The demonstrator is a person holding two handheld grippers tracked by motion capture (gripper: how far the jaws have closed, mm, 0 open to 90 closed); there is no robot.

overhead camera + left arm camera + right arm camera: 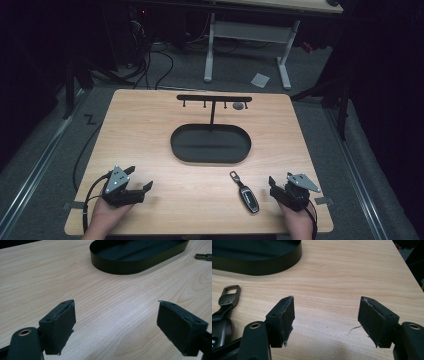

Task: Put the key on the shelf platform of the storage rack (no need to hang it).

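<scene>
A dark key fob (248,196) with a strap and metal clasp lies flat on the wooden table (150,130), near the front right. In the right gripper view the key fob (220,325) sits just left of the left jaw. My right gripper (280,186) rests at the front right corner, a little right of the fob. Its jaws stand open (325,315) over bare wood. At the front left, my left gripper (140,178) is also open (116,322) with nothing between its pads. A black oval tray (175,145) lies in the middle, and a hook rack (214,98) rises behind it.
The tray's wall (117,267) lies ahead of the left gripper, with the fob's clasp (203,256) to its right. The tray's wall (262,265) also lies ahead and left of the right gripper. A small round thing (239,106) hangs by the rack's right end. A white-legged desk (285,55) and cables lie beyond the table.
</scene>
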